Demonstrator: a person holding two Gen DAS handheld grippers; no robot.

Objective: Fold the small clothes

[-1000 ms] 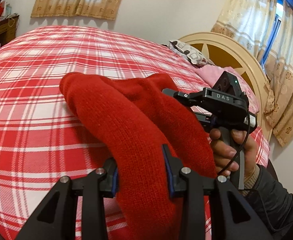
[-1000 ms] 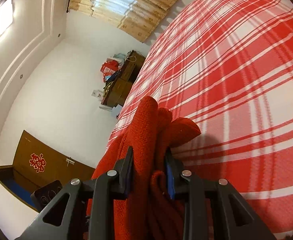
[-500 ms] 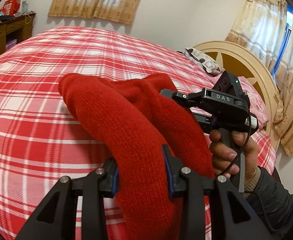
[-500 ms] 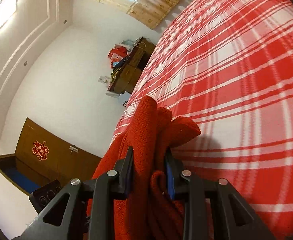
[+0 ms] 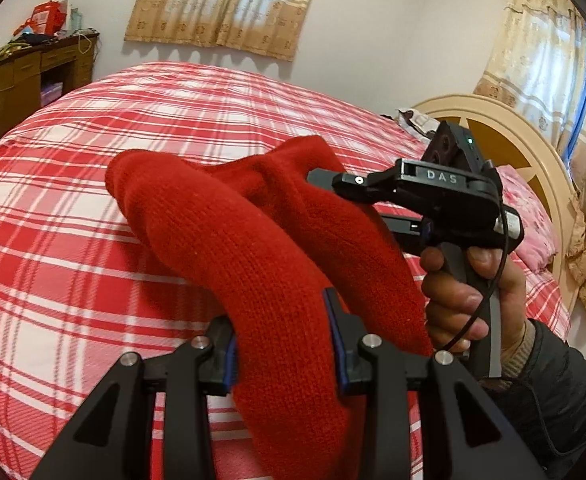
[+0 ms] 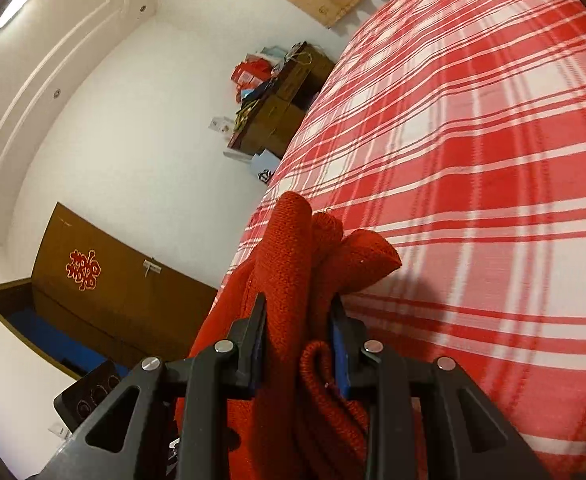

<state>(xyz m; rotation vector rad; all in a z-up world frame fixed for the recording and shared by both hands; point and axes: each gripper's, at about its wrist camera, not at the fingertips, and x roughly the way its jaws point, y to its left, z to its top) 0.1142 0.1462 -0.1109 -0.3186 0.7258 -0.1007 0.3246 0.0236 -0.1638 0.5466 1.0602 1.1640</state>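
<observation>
A red knitted garment (image 5: 229, 232) is bunched and held above the red-and-white plaid bed (image 5: 73, 168). My left gripper (image 5: 283, 340) is shut on a thick fold of it at the near end. My right gripper (image 6: 299, 336) is shut on another bunched part of the same garment (image 6: 293, 248); it shows from the side in the left wrist view (image 5: 433, 196), held by a hand (image 5: 465, 300) to the right of the garment. The fingertips of both grippers are hidden in the knit.
A cream wooden headboard (image 5: 505, 140) and pink pillow (image 5: 525, 216) lie at the bed's right end. A brown cabinet (image 5: 25, 80) with clutter stands at the left wall. A brown door (image 6: 105, 292) shows in the right wrist view.
Both grippers have lifted and tilted slightly with the garment; more of the far wall, curtains and cabinet show. The grips have not changed.
</observation>
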